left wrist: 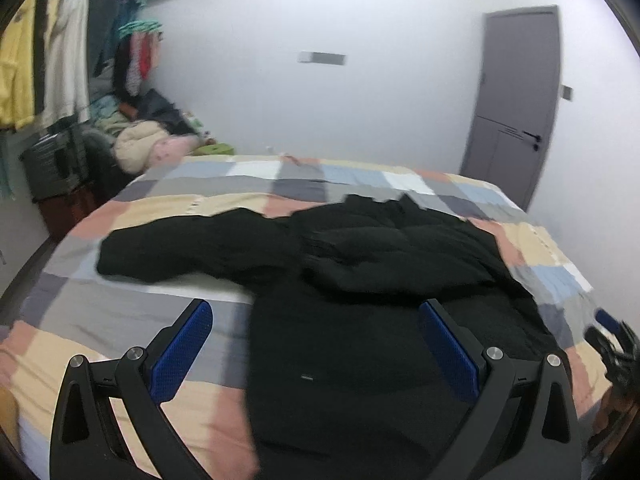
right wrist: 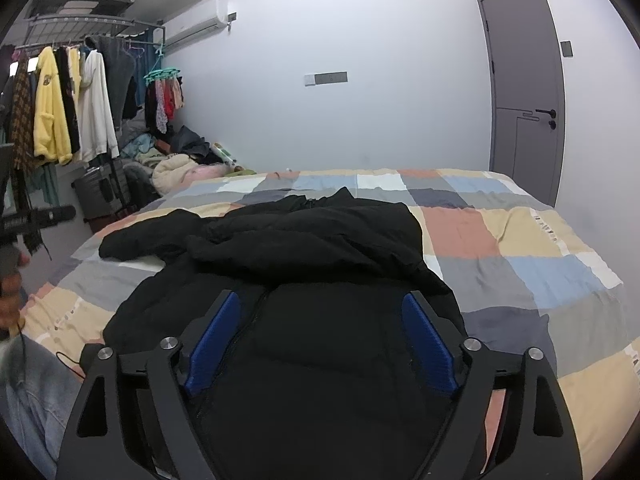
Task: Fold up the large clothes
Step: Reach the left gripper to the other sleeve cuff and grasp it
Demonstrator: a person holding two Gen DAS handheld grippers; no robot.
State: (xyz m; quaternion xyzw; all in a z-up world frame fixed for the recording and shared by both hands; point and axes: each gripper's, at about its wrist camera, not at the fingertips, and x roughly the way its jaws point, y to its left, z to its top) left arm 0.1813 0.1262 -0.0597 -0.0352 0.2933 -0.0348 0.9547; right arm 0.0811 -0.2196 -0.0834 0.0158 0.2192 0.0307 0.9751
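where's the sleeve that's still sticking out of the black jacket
In both views the sleeve stretches left from the black jacket, flat on the checked bedspread, toward the clothes-rack side.

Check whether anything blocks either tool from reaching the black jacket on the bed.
Nothing visible does. The black jacket lies spread on the checkered bedspread, directly beneath the open right tool and the open left tool. Nothing lies on it.

Home bedroom: bed (right wrist: 520, 240), clothes rail (right wrist: 80, 28), door (right wrist: 524, 80).
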